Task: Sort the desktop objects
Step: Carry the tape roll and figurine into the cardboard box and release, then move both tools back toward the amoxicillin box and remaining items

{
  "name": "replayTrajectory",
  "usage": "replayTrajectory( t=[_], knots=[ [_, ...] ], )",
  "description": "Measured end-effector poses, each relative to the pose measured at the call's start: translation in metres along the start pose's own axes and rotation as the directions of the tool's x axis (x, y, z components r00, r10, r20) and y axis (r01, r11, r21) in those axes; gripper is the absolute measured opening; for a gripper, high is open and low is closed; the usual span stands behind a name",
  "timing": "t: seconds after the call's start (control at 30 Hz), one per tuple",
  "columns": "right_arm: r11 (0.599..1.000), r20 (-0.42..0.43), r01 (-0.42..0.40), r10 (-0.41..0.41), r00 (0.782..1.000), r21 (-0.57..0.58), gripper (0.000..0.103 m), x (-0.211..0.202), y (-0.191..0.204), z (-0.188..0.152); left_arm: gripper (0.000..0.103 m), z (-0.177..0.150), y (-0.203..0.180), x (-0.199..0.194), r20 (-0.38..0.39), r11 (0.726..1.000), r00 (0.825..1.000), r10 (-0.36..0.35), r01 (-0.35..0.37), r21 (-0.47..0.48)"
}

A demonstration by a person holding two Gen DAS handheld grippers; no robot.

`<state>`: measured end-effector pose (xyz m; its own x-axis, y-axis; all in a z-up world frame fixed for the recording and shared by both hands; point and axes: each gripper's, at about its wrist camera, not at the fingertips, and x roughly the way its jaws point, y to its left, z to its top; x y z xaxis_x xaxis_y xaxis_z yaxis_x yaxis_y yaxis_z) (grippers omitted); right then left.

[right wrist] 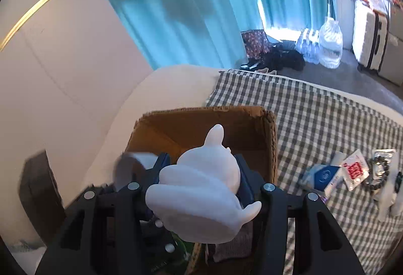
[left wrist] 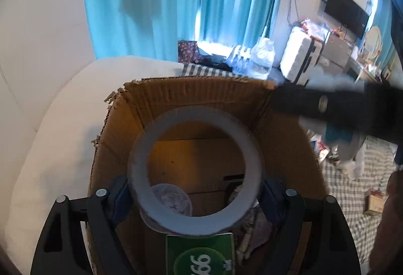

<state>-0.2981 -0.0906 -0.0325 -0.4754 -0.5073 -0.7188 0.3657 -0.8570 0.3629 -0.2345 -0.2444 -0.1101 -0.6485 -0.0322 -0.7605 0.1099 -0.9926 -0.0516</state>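
My left claw [left wrist: 195, 195] is matt black plastic with dull metal rivets and blue rubbery pads; between them sits a tape roll [left wrist: 195, 171], its grey face matt and papery. The cardboard box [left wrist: 176, 98] is rough brown corrugated board, its rim torn and frayed at ten o'clock. In my right claw [right wrist: 201, 174] the white figurine [right wrist: 201, 189] looks smooth, matt, softly moulded. The checked cloth [right wrist: 327, 118] is woven fabric, and the sachets [right wrist: 354, 169] at three o'clock are glossy plastic.
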Motion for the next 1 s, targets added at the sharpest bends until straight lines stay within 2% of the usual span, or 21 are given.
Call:
replayTrajectory(
  t=[0.07,0.17,0.23,0.5,0.6,0.8,0.93,1.0],
  knots=[
    [1.000,-0.001,0.001,-0.001,1.000,0.017,0.082,0.000,-0.003,0.005,0.094,-0.003,0.002,0.004,-0.026,1.000,0.999,0.023,-0.024,-0.020],
    [0.999,0.065,0.012,-0.014,0.998,0.036,0.083,-0.016,-0.005,0.008,0.098,-0.008,0.005,-0.002,-0.024,0.999,1.000,0.001,-0.002,-0.054],
    [0.999,0.084,0.012,-0.016,0.996,0.046,0.083,-0.031,-0.005,0.007,0.099,-0.009,0.004,-0.010,-0.023,0.999,1.000,0.011,-0.012,-0.046],
    [0.996,0.181,0.089,-0.089,0.979,0.007,0.083,-0.117,0.011,-0.015,0.100,-0.023,-0.007,-0.080,0.019,0.998,1.000,0.004,-0.003,-0.055],
    [0.989,0.224,0.149,-0.144,0.964,-0.005,0.083,-0.156,0.012,-0.032,0.102,-0.029,-0.012,-0.111,0.046,0.996,0.999,-0.013,0.017,-0.082],
    [0.967,0.317,0.255,-0.248,0.915,0.021,0.083,-0.232,0.001,-0.072,0.103,-0.046,-0.040,-0.168,0.107,0.999,0.994,0.015,-0.010,-0.049],
    [0.937,0.361,0.346,-0.339,0.869,0.049,0.090,-0.275,-0.013,-0.100,0.103,-0.059,-0.072,-0.194,0.147,0.999,0.989,-0.007,0.012,-0.032],
    [0.930,0.374,0.362,-0.358,0.856,0.062,0.090,-0.292,-0.022,-0.114,0.103,-0.065,-0.090,-0.202,0.161,1.000,0.987,-0.019,0.022,-0.019]
  ],
)
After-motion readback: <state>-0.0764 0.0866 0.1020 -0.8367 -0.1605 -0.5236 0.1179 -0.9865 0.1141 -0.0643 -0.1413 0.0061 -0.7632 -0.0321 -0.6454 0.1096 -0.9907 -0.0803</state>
